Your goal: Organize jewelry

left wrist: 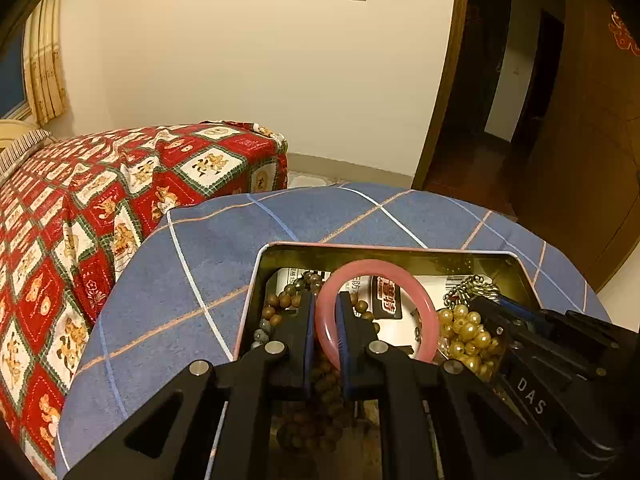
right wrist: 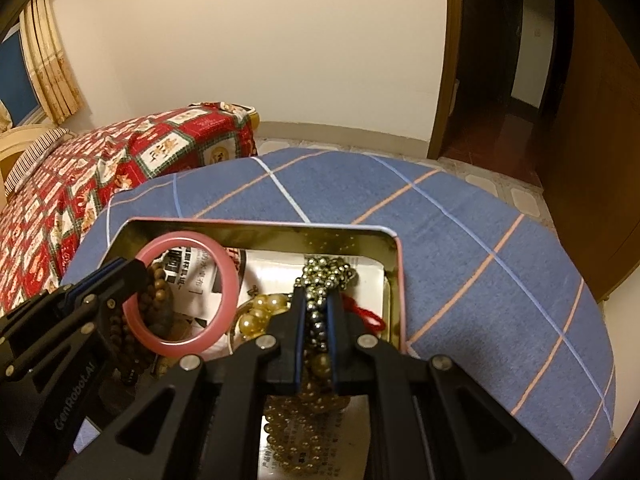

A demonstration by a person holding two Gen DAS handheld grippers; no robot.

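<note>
Over the open tin (left wrist: 256, 276), the left gripper (left wrist: 323, 300) pinches the pink bangle (left wrist: 430, 312) while the right gripper (right wrist: 316, 300) clamps the metallic bead chain (right wrist: 320, 276).

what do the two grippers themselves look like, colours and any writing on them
Both are matte black plastic with silver round pivot pins and blue pads lining the fingers. The left gripper reads "GenRobot.AI" along its side; the right gripper carries white letters "DAS". No cables or sleeves show.
</note>
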